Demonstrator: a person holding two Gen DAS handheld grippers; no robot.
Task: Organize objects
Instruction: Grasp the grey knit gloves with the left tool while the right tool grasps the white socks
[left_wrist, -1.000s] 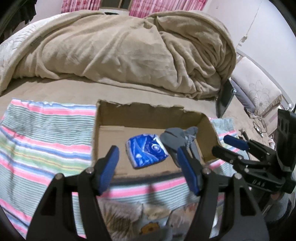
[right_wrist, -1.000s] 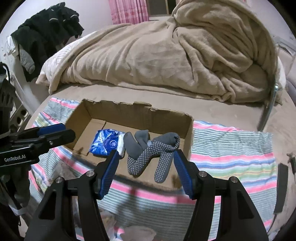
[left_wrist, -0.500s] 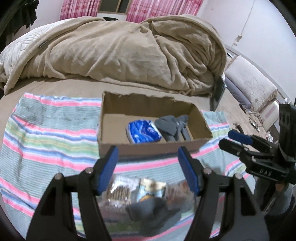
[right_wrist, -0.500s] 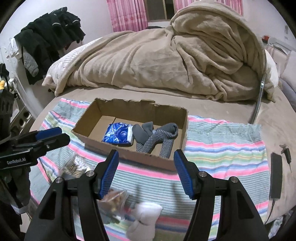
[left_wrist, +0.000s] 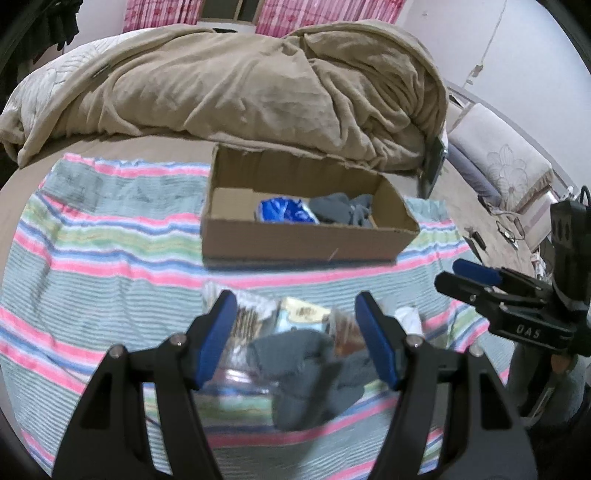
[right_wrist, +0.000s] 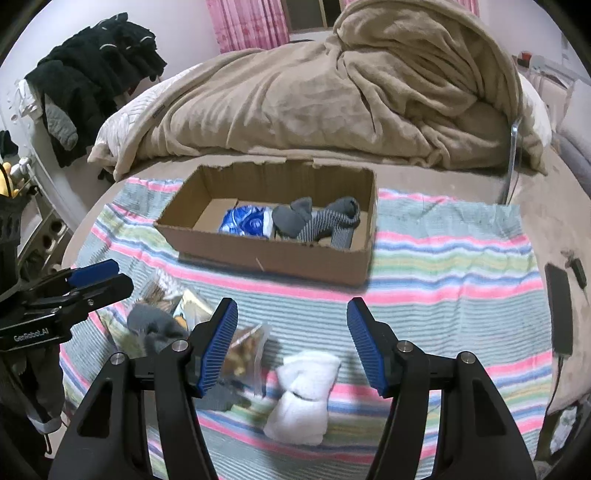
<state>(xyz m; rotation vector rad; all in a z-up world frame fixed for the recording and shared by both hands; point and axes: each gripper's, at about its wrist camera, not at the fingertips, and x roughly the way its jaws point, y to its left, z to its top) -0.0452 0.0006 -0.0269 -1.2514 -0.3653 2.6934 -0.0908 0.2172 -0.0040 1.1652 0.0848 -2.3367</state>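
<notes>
- While both claws are held back from the cardboard box, the step in hand is judged to be the choice of the next loose item from the striped cloth on the bed.
- Nothing is gripped by the right claw; its blue pads are spread wide above the white rolled socks, which lie on the cloth well short of the box.
- A clean pick would be made if the roll were straddled across its narrow middle and the pads closed only once they sit low against the cloth.
- The left claw is likewise spread and empty, hovering over a loose grey sock that lies on top of several clear snack packets.
- The sock is best taken alone, high on its bunched fabric, so that the slippery packets beneath are not dragged along.
- Inside the box a blue packet is seen near the middle, with a pile of grey socks touching it on the right; the left end of the box is bare cardboard.
- That bare end is judged the natural place for what remains.
</notes>
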